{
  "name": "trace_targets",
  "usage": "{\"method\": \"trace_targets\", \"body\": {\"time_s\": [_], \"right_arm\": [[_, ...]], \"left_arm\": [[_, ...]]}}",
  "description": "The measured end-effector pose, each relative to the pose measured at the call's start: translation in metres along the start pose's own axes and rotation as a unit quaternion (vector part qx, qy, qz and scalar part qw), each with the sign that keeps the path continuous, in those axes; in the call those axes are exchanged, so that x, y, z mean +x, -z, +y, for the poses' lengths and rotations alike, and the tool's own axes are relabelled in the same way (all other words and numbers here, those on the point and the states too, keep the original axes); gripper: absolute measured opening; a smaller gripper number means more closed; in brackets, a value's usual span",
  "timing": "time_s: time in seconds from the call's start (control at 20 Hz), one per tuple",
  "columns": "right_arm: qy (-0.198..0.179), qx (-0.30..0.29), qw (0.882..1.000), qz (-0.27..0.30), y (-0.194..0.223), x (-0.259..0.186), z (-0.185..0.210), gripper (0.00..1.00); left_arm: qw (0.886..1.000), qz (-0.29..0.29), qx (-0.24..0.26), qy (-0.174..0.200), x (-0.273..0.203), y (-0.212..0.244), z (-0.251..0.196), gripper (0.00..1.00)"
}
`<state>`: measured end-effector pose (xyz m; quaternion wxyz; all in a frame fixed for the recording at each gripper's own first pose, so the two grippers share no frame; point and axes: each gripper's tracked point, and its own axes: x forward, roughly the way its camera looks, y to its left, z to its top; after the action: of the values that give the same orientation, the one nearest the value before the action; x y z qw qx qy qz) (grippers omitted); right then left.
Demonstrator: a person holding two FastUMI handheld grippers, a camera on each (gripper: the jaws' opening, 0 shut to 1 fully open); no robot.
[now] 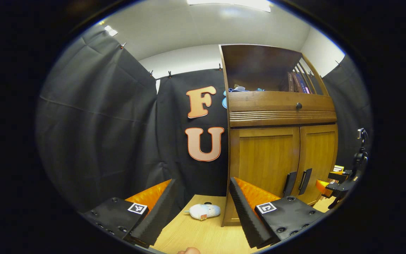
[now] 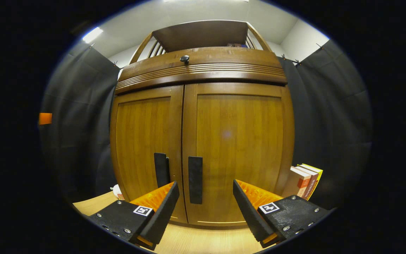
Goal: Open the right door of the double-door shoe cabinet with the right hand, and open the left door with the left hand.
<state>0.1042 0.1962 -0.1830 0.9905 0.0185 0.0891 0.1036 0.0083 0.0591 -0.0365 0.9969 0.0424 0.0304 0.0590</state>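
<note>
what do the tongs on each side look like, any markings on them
Both the left tongs and right tongs share one build: two wedge-shaped fingers with ribbed inner faces, mounted on flat black plates studded with screws. Each plate carries a small square black-and-white tag. No cables or sleeves are visible.

Wooden table (image 1: pixel 203 233) bears a white plush toy (image 1: pixel 203 211) near its back edge. Books (image 2: pixel 303 183) stand upright on the table (spines unreadable), leaning slightly.

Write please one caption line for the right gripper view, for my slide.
Open right gripper faces the shut shoe cabinet, lined up near the right door's handle, not touching it; books stand beside the cabinet.
</note>
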Motion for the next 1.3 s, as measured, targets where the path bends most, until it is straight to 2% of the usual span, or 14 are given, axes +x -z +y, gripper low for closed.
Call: {"method": "trace_targets", "body": {"time_s": [0.05,0.1,0.25,0.3,0.4,0.5,0.75,0.8,0.9,1.0,1.1,1.15,1.25,1.3], "right_arm": [[-0.003,0.001,1.0,0.003,0.004,0.008,0.004,0.99],[-0.003,0.001,1.0,0.005,0.008,0.015,0.006,0.93],[-0.001,0.001,1.0,0.013,0.018,0.037,0.011,0.87],[0.0,0.003,1.0,0.017,0.021,0.045,0.012,0.92],[0.002,0.012,1.0,0.021,0.026,0.059,0.014,0.75],[0.011,0.018,1.0,0.022,0.028,0.071,0.01,0.74],[0.015,0.031,0.999,0.032,0.036,0.089,0.008,0.63],[0.015,0.031,0.999,0.032,0.037,0.091,0.008,0.48],[0.009,0.035,0.999,0.037,0.039,0.094,0.011,0.52],[0.009,0.035,0.999,0.037,0.037,0.094,0.013,0.32],[0.007,0.031,0.999,0.04,0.038,0.091,0.012,0.39],[0.005,0.032,0.999,0.041,0.038,0.088,0.012,0.36],[0.0,0.033,0.999,0.042,0.039,0.076,0.012,0.24],[-0.002,0.032,0.999,0.042,0.038,0.07,0.012,0.29]], "left_arm": [[1.0,-0.001,0.001,-0.001,0.001,0.0,0.002,0.99],[1.0,-0.001,0.003,-0.002,0.001,0.0,0.003,0.99],[1.0,-0.001,0.007,-0.003,0.003,0.004,0.007,0.96],[1.0,0.001,0.008,-0.003,0.003,0.006,0.008,0.99],[1.0,0.003,0.008,-0.005,0.005,0.008,0.011,0.99],[1.0,0.004,0.008,-0.005,0.006,0.011,0.014,0.99],[1.0,0.008,0.009,-0.01,0.007,0.017,0.02,0.96],[1.0,0.008,0.009,-0.011,0.008,0.017,0.022,0.96],[1.0,0.011,0.007,-0.012,0.008,0.019,0.023,0.99],[1.0,0.012,0.004,-0.012,0.006,0.021,0.024,0.94],[1.0,0.013,0.0,-0.013,0.005,0.024,0.026,0.94],[1.0,0.014,-0.002,-0.012,0.004,0.026,0.026,0.94],[1.0,0.02,-0.005,-0.016,0.002,0.03,0.031,0.96],[1.0,0.021,-0.007,-0.02,0.001,0.031,0.035,0.94]]}}
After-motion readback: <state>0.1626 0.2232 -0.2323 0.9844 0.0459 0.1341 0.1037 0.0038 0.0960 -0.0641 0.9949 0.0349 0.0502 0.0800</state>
